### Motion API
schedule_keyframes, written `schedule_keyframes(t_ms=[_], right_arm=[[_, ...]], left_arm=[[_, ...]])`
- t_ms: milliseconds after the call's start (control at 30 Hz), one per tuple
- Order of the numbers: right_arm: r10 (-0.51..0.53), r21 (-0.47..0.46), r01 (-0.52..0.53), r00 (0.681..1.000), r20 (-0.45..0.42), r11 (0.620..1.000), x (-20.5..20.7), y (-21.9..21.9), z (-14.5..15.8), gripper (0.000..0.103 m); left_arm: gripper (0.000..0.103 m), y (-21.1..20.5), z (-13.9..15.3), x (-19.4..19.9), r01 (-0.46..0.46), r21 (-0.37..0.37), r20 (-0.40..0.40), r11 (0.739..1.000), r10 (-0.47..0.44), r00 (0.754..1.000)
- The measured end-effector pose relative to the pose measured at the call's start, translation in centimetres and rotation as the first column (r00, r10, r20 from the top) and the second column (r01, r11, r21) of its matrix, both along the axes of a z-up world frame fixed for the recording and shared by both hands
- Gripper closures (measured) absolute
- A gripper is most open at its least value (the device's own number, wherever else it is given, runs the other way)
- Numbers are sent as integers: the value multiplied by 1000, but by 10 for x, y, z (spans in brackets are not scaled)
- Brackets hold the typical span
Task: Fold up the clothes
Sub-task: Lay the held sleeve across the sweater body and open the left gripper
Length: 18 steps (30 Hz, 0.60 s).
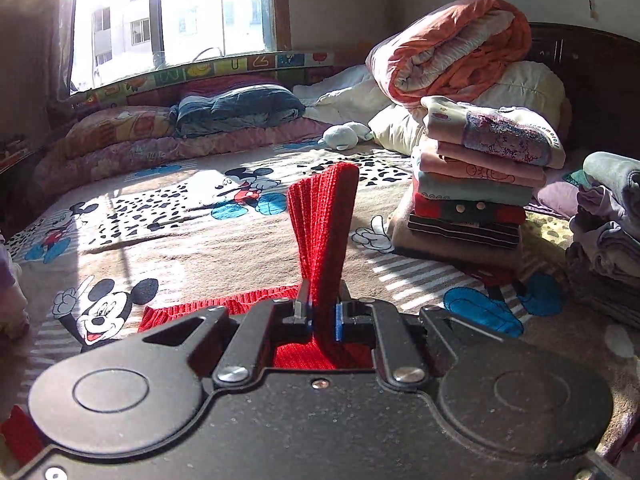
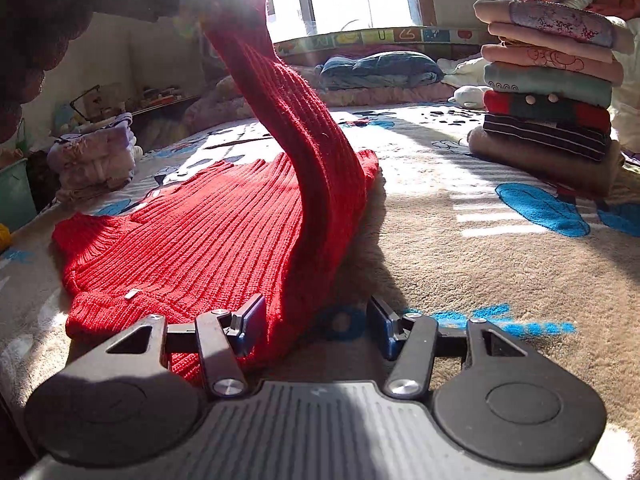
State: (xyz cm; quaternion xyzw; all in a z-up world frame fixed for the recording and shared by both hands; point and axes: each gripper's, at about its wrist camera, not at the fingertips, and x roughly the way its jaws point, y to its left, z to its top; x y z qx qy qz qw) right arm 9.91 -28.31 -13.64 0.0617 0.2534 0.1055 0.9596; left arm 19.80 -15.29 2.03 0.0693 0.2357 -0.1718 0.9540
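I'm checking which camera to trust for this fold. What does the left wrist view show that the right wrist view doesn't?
Only the left wrist view shows the left gripper shut on the red knit sweater's sleeve, plus a rolled orange quilt in full.

Only the right wrist view shows the sweater's body spread flat on the bed, the sleeve lifted in an arc, the open right gripper at its lower edge, and a pale purple clothes pile.

Both show the stack of folded clothes, the Mickey Mouse blanket and the sunlit window.
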Motion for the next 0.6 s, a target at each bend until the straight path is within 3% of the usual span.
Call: schedule_keyframes(t_ms=[267, 600], right_arm=[[6, -66, -6, 1000, 13, 998, -11, 10, -5, 48], [32, -149, -25, 998, 47, 989, -25, 20, -3, 48]], left_arm=[[94, 82, -15, -5, -125, -55, -39, 991, 123, 992], [94, 142, -69, -7, -228, -63, -118, 972, 220, 968]])
